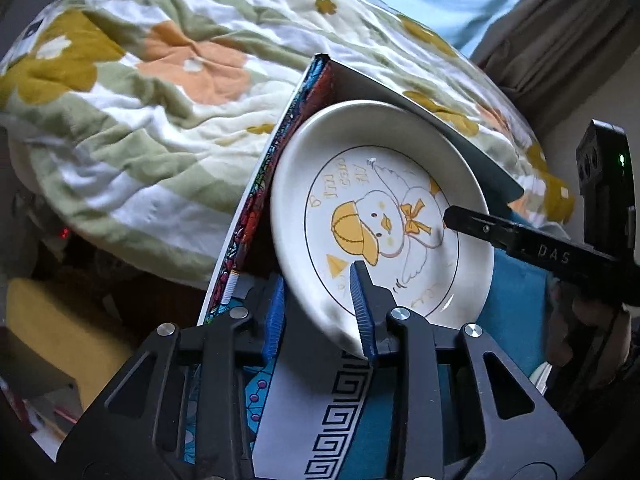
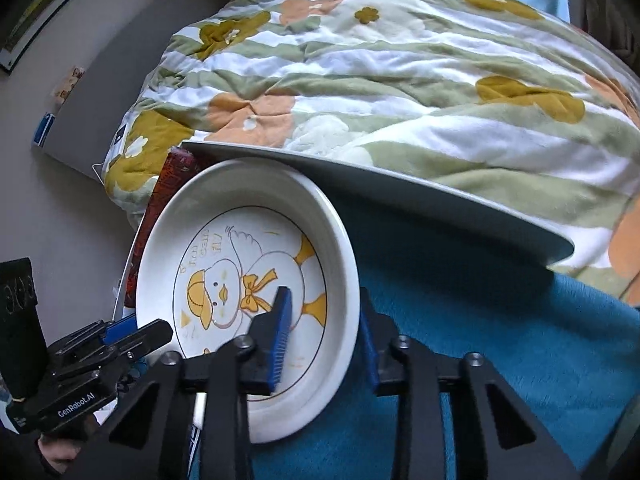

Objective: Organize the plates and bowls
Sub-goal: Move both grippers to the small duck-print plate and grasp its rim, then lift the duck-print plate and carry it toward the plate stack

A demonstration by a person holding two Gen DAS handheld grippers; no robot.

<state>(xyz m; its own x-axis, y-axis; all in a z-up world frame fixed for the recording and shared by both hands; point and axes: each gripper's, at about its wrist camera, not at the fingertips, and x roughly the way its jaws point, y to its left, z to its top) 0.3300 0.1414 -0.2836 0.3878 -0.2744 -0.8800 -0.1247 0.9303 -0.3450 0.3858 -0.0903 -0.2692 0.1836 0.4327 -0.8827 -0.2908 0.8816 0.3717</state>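
A white plate with a yellow duck drawing (image 1: 384, 216) stands tilted on its edge inside an open box with a blue felt lining (image 2: 500, 340). It also shows in the right wrist view (image 2: 240, 276). My left gripper (image 1: 320, 316) straddles the plate's lower rim, one blue-padded finger in front, one behind. My right gripper (image 2: 324, 340) straddles the rim on the other side, one finger on the plate's face. Both look closed on the rim. The right gripper's finger (image 1: 500, 232) reaches over the plate in the left wrist view.
The box's grey side wall (image 2: 400, 192) rises behind the plate, and a patterned red and blue wall (image 1: 256, 208) stands to its left. A flowered green, white and orange quilt (image 2: 380, 80) covers the bed behind the box. A grey wall (image 2: 60, 208) is at left.
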